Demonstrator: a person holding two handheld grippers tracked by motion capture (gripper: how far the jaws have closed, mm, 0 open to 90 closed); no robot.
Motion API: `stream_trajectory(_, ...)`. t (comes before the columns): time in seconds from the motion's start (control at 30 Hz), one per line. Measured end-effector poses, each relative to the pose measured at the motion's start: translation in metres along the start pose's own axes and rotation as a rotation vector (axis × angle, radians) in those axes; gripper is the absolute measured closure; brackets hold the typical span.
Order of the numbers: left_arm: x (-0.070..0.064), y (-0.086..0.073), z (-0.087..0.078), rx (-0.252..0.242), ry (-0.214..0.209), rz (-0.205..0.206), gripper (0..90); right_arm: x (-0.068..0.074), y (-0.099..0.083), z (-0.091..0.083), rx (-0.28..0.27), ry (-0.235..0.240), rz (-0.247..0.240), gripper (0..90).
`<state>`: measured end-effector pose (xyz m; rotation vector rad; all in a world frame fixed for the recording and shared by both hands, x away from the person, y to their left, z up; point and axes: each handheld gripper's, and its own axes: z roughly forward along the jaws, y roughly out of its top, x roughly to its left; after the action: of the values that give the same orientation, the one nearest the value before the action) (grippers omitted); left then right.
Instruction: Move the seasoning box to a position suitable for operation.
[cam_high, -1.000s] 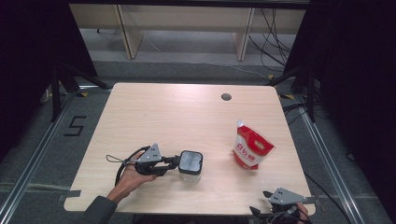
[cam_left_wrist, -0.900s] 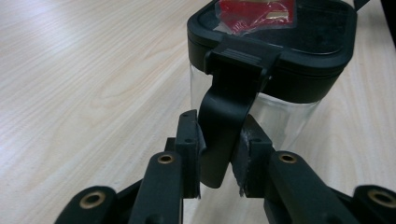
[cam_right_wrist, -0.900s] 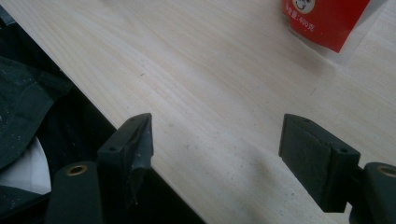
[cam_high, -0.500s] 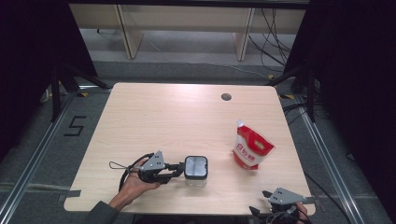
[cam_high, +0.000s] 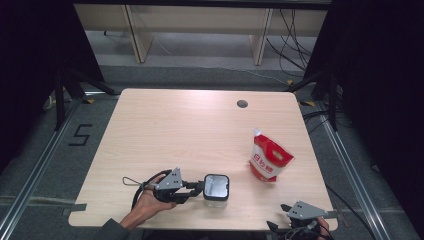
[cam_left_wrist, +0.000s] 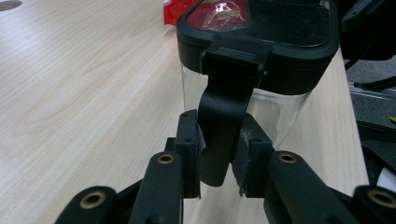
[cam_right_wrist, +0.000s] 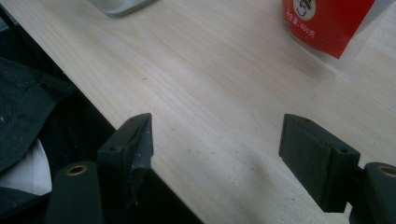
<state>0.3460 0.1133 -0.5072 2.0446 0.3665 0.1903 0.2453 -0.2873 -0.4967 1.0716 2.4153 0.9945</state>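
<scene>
Black latch (cam_left_wrist: 223, 121) between left tongs (cam_left_wrist: 219, 156)

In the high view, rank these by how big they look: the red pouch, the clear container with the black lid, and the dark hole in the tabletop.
1. red pouch
2. clear container, which looks somewhat smaller, though the gap is modest
3. dark hole, by far the smallest

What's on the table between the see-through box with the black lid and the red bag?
Nothing: in the high view only bare wooden table lies between the clear box and the red bag.
</scene>
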Motion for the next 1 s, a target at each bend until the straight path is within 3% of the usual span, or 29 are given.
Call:
stream_trajectory(0.03, 0.001, 0.000, 0.000, 0.004, 0.002, 0.014, 73.1, 0.001, 0.000, 0.000, 0.001, 0.001, 0.005, 27.2)
stream_trajectory(0.07, -0.001, 0.000, 0.000, -0.001, 0.000, -0.010, 73.0, 0.000, 0.000, 0.000, -0.001, 0.002, -0.009, 27.2)
stream_trajectory(0.17, -0.001, 0.000, 0.000, 0.000, 0.000, -0.012, 72.8, 0.000, 0.000, 0.000, 0.000, 0.000, 0.004, 27.2)
stream_trajectory(0.27, -0.002, -0.001, 0.000, -0.003, -0.003, -0.030, 72.1, -0.001, 0.000, 0.000, -0.003, 0.002, -0.014, 27.2)
stream_trajectory(0.33, -0.002, -0.001, 0.001, 0.007, -0.011, -0.040, 64.1, -0.001, 0.001, 0.000, -0.003, 0.002, -0.010, 27.2)
stream_trajectory(0.47, -0.006, 0.002, -0.001, 0.030, 0.021, -0.023, 50.4, -0.002, 0.001, -0.001, -0.013, 0.005, -0.002, 27.2)
stream_trajectory(0.6, -0.009, 0.006, -0.009, -0.002, 0.026, -0.065, 38.4, -0.002, 0.002, -0.003, -0.013, 0.002, 0.001, 27.1)
stream_trajectory(0.63, -0.009, 0.007, -0.011, -0.015, 0.024, -0.066, 38.4, 0.000, 0.002, -0.003, -0.013, 0.007, 0.022, 27.1)
stream_trajectory(0.77, -0.014, 0.013, -0.021, -0.059, 0.015, -0.103, 35.8, -0.003, 0.002, -0.002, -0.027, 0.019, -0.006, 27.1)
stream_trajectory(0.87, -0.016, 0.018, -0.025, -0.066, 0.017, -0.109, 35.2, -0.004, 0.002, -0.002, -0.030, 0.016, -0.015, 26.9)
stream_trajectory(0.97, -0.018, 0.024, -0.030, -0.066, 0.014, -0.122, 34.3, -0.005, 0.001, -0.004, -0.035, 0.008, -0.003, 26.2)
stream_trajectory(1.0, -0.018, 0.025, -0.031, -0.056, 0.030, -0.113, 33.9, -0.004, 0.001, -0.004, -0.032, 0.011, 0.021, 26.2)
